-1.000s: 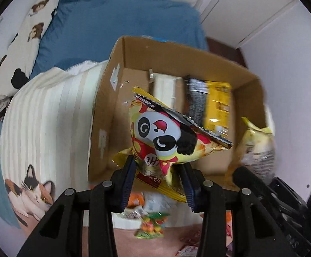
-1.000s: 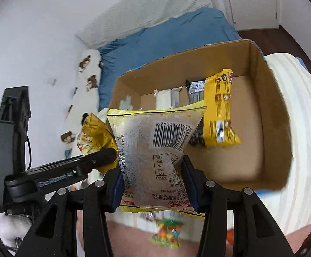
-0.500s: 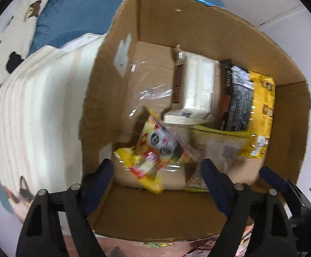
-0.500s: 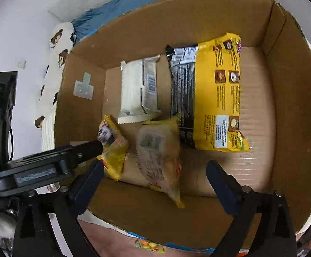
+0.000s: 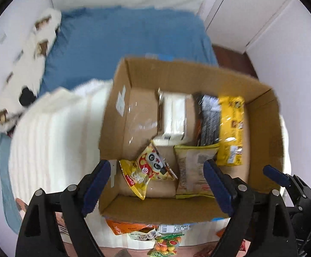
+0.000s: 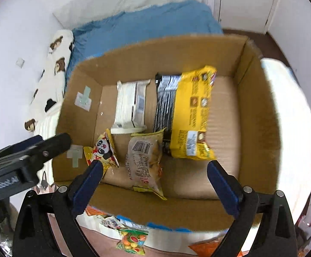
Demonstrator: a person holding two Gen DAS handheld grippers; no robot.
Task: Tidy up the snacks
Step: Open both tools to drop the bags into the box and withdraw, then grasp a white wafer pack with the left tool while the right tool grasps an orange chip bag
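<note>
Both the left gripper and right gripper have fingers spread, holding nothing. Panda snack bag and barcode packet lie inside the cardboard box, ahead of the fingers. Next, judged: approach the candy bag below the fingers squarely and pinch its sealed edge.

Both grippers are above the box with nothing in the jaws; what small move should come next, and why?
Probably lower the right gripper toward the candy bag lying outside the cardboard box. Both jaws stand open, and the panda snack already lies inside.
</note>
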